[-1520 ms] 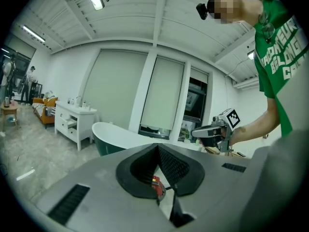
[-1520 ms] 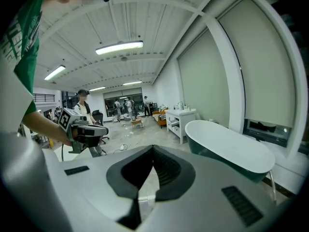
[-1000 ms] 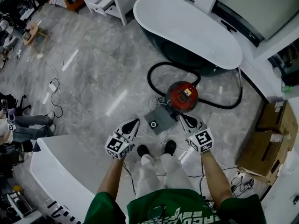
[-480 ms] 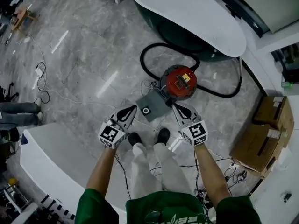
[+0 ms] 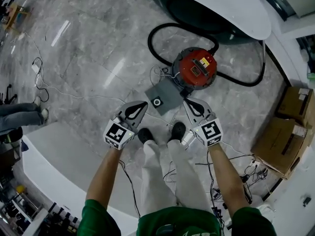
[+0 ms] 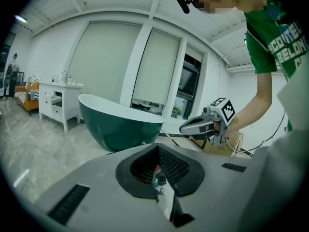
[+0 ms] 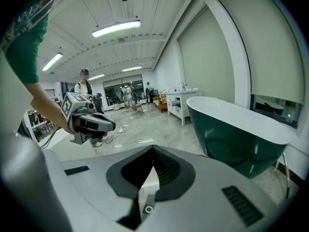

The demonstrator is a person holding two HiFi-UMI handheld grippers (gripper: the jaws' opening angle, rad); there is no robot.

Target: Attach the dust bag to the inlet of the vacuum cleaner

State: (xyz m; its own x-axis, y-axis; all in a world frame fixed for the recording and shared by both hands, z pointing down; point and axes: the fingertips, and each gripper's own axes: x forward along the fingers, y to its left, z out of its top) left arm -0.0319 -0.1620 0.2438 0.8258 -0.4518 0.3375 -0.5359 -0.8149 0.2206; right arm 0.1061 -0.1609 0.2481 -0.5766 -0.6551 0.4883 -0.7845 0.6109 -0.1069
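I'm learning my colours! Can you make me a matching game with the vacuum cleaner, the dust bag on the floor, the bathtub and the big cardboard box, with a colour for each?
Things:
1. vacuum cleaner
2. dust bag
3. bathtub
4. cardboard box

Colours:
A. brown
B. dark green outside
C. red top
D. grey

Pairs: 1-C, 2-D, 3-B, 4-A

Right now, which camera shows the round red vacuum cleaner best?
The head view: the round red vacuum cleaner shows whole from above, with its black hose. Neither gripper view shows it clearly; grey housing fills their lower halves.
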